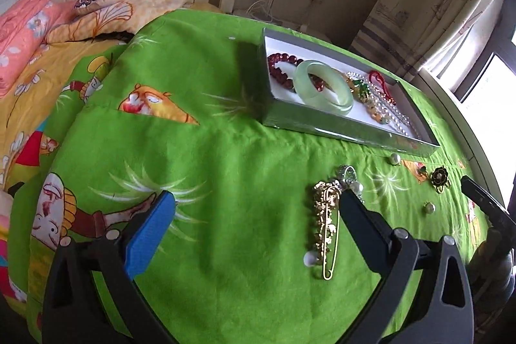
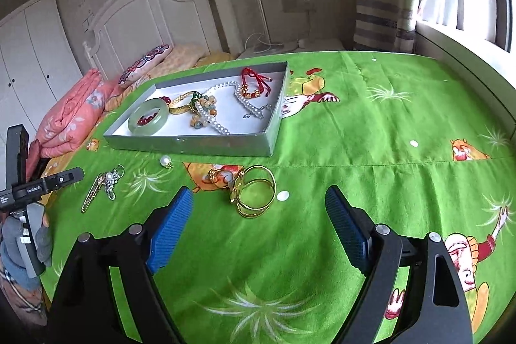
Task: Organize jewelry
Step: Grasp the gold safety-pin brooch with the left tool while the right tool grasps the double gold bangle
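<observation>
A grey box with a white floor point(image 1: 348, 126) point(image 2: 193, 141) lies on the green bedspread. It holds a jade bangle point(image 1: 322, 86) point(image 2: 149, 117), red beads point(image 1: 283, 66), a pearl strand point(image 2: 240, 95) and a red cord bracelet point(image 2: 253, 83). A gold safety-pin brooch point(image 1: 327, 224) point(image 2: 96, 187) lies just inside my open left gripper's point(image 1: 258, 199) right finger. Gold bangles point(image 2: 256, 192) lie just ahead of my open right gripper point(image 2: 258, 199). Both grippers are empty.
Loose pearl earrings point(image 1: 395, 158) point(image 1: 429, 208), a black flower brooch point(image 1: 440, 176) and a gold ring point(image 2: 216, 174) lie on the spread. The other gripper shows at the edge of each view point(image 1: 483, 202) point(image 2: 35, 186). Pillows and a pink quilt point(image 2: 71, 115) sit by the headboard.
</observation>
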`<state>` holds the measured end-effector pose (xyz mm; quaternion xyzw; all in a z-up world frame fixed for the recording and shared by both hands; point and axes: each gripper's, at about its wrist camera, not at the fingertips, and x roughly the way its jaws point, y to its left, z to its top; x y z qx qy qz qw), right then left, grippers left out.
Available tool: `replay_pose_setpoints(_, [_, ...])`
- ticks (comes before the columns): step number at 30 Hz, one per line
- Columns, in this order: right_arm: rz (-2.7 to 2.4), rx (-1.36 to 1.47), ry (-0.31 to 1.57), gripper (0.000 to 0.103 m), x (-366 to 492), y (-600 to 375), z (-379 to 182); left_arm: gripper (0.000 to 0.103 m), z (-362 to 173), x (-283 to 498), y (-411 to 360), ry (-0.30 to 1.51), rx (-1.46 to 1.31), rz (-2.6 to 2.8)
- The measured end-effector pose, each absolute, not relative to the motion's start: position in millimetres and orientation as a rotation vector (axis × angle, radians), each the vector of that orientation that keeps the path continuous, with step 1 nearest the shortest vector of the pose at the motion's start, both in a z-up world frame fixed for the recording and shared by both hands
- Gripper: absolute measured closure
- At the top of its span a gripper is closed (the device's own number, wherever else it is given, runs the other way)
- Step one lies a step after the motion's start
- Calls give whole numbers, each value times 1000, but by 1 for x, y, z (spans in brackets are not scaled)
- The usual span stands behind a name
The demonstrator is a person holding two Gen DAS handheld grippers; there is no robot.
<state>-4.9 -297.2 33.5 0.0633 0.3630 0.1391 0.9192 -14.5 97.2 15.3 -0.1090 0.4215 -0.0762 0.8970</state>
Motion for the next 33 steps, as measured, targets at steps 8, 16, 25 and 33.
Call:
replay_pose_setpoints(8, [262,96,805,22,4,-292,26,3,15,-14,91,883,-185,-163])
replay_pose_setpoints(16, [231,44,842,22,8,-285,21,3,28,-33,56,805,-5,-293])
replay_pose_setpoints(25, [224,7,889,22,13,-277,15,3,17,-25,41,888,44,-383])
replay_pose_setpoints(33, [207,14,915,22,24,-268,15,3,15,-26,39,895,55,-397])
